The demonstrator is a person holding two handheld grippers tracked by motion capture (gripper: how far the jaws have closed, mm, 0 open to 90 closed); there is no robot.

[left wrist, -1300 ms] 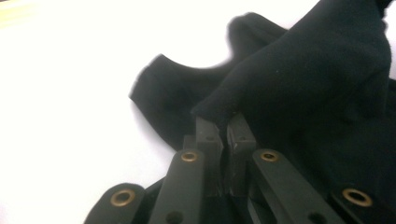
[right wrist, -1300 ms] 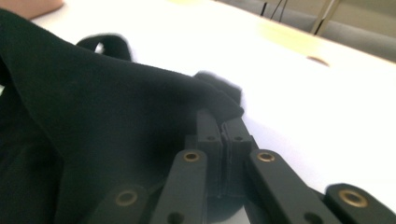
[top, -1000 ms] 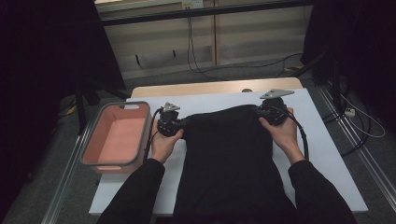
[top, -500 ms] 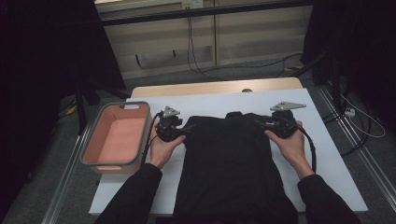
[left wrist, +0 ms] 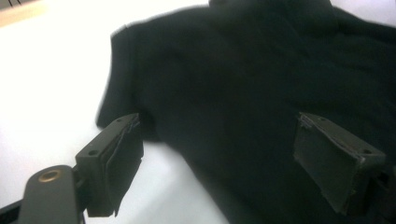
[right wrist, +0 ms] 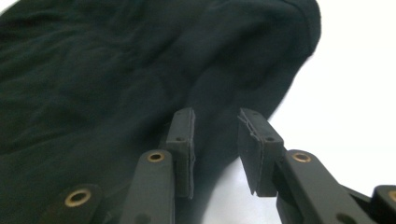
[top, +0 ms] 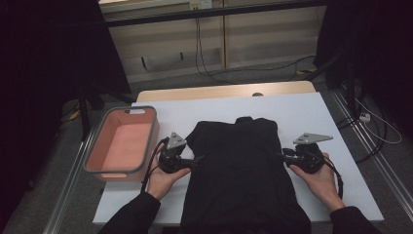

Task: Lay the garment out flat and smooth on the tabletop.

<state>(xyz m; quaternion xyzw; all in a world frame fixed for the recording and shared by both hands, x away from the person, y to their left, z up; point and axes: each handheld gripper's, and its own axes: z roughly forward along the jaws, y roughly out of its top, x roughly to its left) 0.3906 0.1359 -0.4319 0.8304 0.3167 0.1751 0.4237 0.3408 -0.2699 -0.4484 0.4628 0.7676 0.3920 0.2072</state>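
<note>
A black shirt [top: 241, 170] lies flat on the white table [top: 302, 109], its collar pointing away from me. My left gripper [top: 196, 159] is at the shirt's left edge below the sleeve. Its jaws have just been opening and stand wide [left wrist: 217, 121] over the sleeve edge [left wrist: 121, 93] without pinching it. My right gripper [top: 281, 156] is at the shirt's right edge. Its jaws [right wrist: 215, 114] have just been closing a little, but a narrow gap is left between the pads; the cloth edge [right wrist: 280, 84] lies under them, not gripped.
A pink bin with a grey rim [top: 122, 141] stands on the table's left edge, close to my left hand. Bare white table lies beyond the collar and to the right of the shirt. Cables trail on the floor behind the table.
Both grippers have let go of the shirt's shoulders, opened, and moved back toward me along its sides. The shirt has settled flat on the table.
</note>
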